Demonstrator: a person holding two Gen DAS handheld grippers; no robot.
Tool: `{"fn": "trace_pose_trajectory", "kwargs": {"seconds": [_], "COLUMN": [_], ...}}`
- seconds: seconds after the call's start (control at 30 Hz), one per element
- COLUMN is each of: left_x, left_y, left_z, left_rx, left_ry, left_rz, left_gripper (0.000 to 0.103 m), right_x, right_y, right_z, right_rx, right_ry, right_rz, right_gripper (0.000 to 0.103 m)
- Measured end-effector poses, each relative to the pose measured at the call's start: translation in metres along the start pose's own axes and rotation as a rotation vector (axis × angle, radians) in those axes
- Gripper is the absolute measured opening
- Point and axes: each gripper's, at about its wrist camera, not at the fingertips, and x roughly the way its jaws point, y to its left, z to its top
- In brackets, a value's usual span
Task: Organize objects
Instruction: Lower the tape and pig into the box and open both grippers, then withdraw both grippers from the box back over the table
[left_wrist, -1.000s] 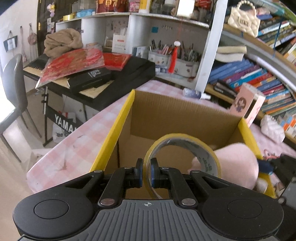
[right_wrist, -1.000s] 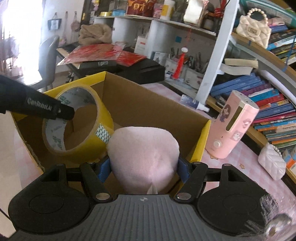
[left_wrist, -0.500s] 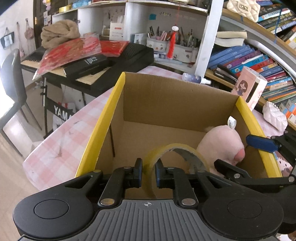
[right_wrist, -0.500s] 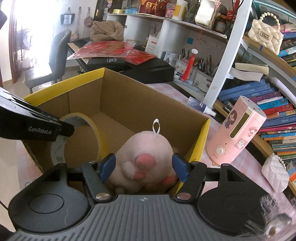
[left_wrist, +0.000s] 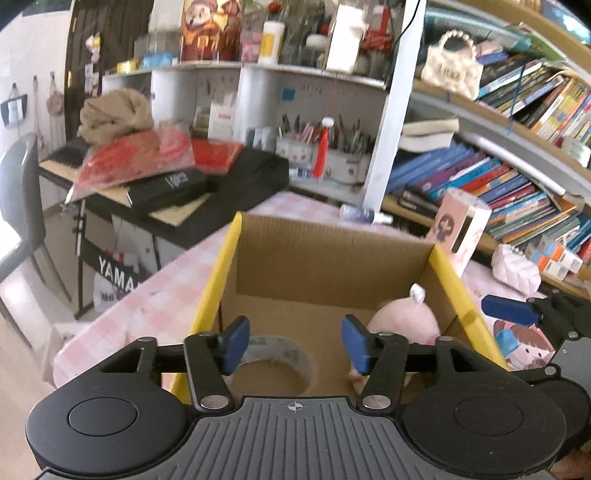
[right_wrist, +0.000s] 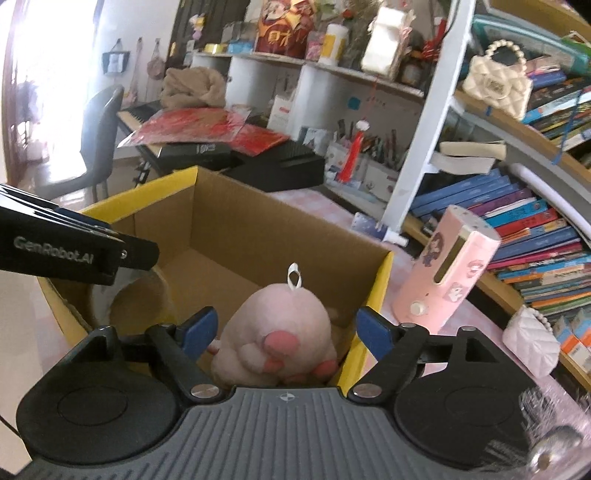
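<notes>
Both claws gape wide and empty above the cardboard box (left_wrist: 332, 258): left gripper (left_wrist: 291, 345) over the packing tape roll (left_wrist: 275, 356) on its floor, right gripper (right_wrist: 282, 328) over the pink plush toy (right_wrist: 277, 339) by its right wall. Lift straight up, clear of the yellow rim. Outside that wall stand a pink humidifier (right_wrist: 447, 273) and white quilted purse (right_wrist: 532, 341).

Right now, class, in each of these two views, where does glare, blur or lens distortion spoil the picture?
Left wrist view: fisheye bends the bookshelf into an arc; upper shelves are smeared soft, while the cardboard box and open left tongs stay fairly sharp. Right wrist view: window glare whites out the upper left; the plush toy between the open right tongs is evenly lit.
</notes>
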Motion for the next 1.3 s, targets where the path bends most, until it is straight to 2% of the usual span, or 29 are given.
{"fn": "trace_pose_trajectory", "kwargs": {"seconds": [0.17, 0.43, 0.63, 0.77, 0.97, 1.3], "left_x": [-0.023, -0.053, -0.069, -0.081, -0.100, -0.121], "left_y": [0.003, 0.012, 0.020, 0.025, 0.030, 0.034], "left_z": [-0.003, -0.016, -0.037, -0.056, -0.083, -0.111], "left_rx": [0.030, 0.037, 0.049, 0.064, 0.098, 0.134], "left_ry": [-0.044, -0.063, -0.036, 0.000, 0.053, 0.105], "left_rz": [-0.003, 0.003, 0.004, 0.012, 0.003, -0.027], "left_gripper": [0.071, 0.077, 0.085, 0.088, 0.091, 0.092], "right_x": [-0.022, -0.060, -0.084, -0.096, -0.116, -0.145], "right_y": [0.002, 0.013, 0.026, 0.038, 0.063, 0.088], "right_z": [0.000, -0.009, -0.026, -0.041, -0.067, -0.096], "right_rx": [0.061, 0.175, 0.257, 0.315, 0.353, 0.393], "right_ry": [-0.019, -0.041, -0.039, 0.004, 0.079, 0.133], "right_rz": [-0.050, -0.141, -0.199, -0.214, -0.239, -0.279], "right_gripper": [0.081, 0.082, 0.084, 0.085, 0.089, 0.090]}}
